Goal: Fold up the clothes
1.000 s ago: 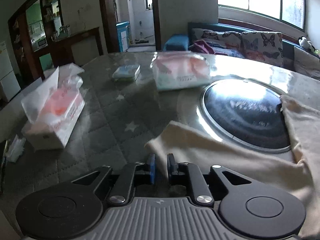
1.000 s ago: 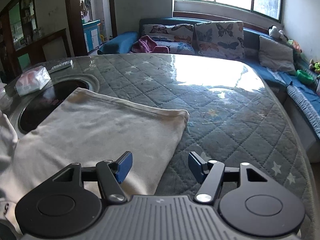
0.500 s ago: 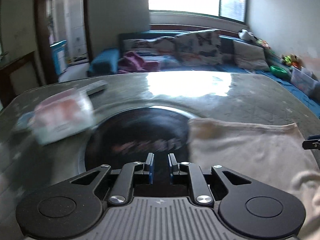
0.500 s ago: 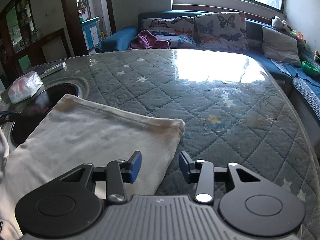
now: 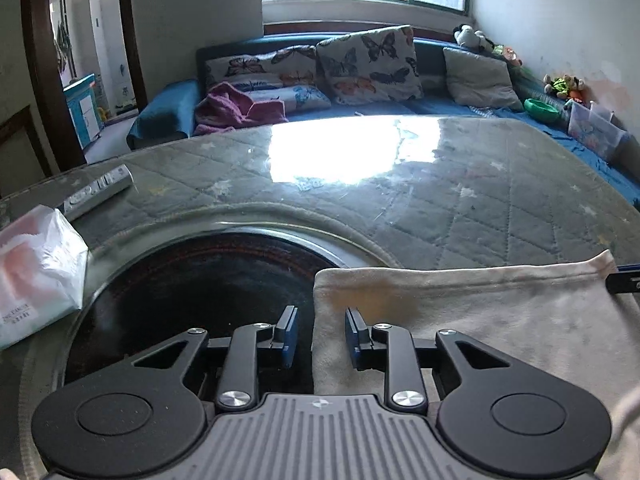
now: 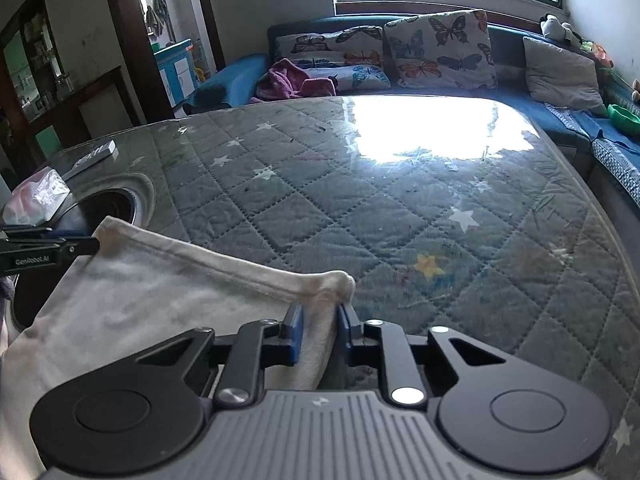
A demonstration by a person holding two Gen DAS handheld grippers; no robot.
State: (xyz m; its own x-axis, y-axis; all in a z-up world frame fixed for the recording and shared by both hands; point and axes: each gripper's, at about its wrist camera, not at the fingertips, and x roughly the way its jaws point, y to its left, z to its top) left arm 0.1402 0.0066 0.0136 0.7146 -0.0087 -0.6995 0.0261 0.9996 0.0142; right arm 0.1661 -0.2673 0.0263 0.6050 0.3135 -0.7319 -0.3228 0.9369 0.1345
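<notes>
A cream garment (image 5: 460, 320) lies flat on the quilted table, its left part over the dark round inset (image 5: 192, 284). My left gripper (image 5: 318, 334) is open a little, its fingers astride the garment's left edge near the far corner. In the right wrist view my right gripper (image 6: 319, 330) is shut on the garment's (image 6: 160, 292) far right corner, which bunches up between the blue pads. The left gripper's tip (image 6: 52, 246) shows at the garment's far left corner.
A tissue pack (image 5: 32, 276) and a remote control (image 5: 98, 190) lie left of the inset. The quilted star-patterned table top (image 6: 400, 208) stretches ahead and right. A blue sofa with butterfly cushions (image 5: 360, 68) stands beyond the table.
My left gripper swung right from the tissue-box side to the garment's left edge and opened slightly. My right gripper closed from wide open onto the garment's right corner.
</notes>
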